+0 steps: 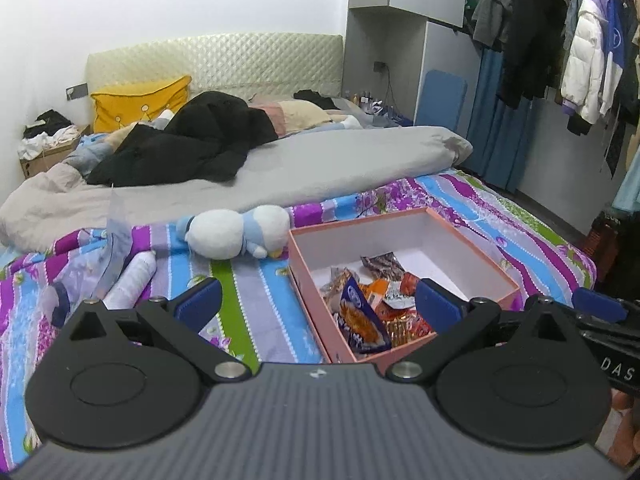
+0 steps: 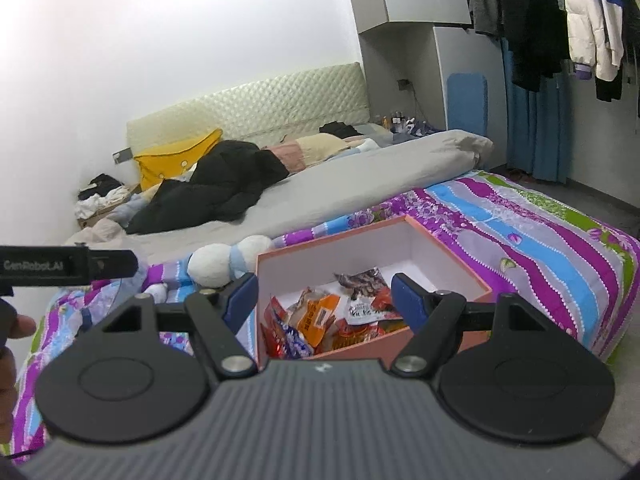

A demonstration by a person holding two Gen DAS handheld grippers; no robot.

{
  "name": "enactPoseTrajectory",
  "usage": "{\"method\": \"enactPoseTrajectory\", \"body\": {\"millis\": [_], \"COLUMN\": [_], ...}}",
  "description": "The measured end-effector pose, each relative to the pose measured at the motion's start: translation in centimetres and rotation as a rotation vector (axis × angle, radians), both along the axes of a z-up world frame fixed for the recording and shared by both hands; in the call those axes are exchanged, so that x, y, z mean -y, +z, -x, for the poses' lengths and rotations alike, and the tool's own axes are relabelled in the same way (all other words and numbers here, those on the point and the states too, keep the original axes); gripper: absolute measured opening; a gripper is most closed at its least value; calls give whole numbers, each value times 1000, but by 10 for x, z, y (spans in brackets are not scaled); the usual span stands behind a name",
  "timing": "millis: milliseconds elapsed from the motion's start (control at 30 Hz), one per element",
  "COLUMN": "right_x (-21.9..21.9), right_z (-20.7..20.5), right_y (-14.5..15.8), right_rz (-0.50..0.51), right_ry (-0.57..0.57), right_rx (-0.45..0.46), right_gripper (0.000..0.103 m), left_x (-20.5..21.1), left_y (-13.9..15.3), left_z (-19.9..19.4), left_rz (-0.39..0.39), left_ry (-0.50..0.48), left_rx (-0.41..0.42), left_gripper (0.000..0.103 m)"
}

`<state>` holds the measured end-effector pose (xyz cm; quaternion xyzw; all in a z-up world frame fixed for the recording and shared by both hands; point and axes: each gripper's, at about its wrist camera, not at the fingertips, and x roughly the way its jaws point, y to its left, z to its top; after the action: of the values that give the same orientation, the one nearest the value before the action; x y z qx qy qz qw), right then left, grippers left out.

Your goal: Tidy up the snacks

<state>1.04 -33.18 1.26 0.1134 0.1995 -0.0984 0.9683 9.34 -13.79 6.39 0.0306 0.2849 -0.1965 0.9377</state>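
Observation:
A pink box (image 1: 472,242) (image 2: 332,246) with a white inside sits on the striped bedspread. Several snack packets (image 1: 368,308) (image 2: 320,316) lie heaped in its near corner. My left gripper (image 1: 318,306) hovers in front of the box, open, nothing between its blue pads. My right gripper (image 2: 324,300) is also open and empty, held before the box's near wall. In the left wrist view the right gripper's blue fingertip (image 1: 598,306) shows at the right edge. The left gripper's black body (image 2: 68,266) crosses the left edge of the right wrist view.
A white and blue plush toy (image 1: 236,232) (image 2: 224,262) lies left of the box. A white bottle (image 1: 132,280) rests on the bedspread at the left. A grey duvet (image 1: 280,168) and black coat (image 1: 192,140) cover the far bed. Clothes hang on a rack (image 1: 580,52) at right.

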Motion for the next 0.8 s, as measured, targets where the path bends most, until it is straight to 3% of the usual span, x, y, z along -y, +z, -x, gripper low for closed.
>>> {"method": "enactPoseTrajectory", "body": {"millis": [467,800], "right_x": [-11,-11], "right_z": [8,17], "right_y": [-20,-28], "right_rz": [-30,-34], "right_ry": [23,29], "right_rx": [-17,-58], "right_gripper": [75,75], "left_x": [-3,-5], "left_y": [-33,-36], "left_z": [10,12], "left_rz": [-2,45], "left_ry": [0,7], "left_rx": [-39,-44], "left_gripper": [103,103]}}
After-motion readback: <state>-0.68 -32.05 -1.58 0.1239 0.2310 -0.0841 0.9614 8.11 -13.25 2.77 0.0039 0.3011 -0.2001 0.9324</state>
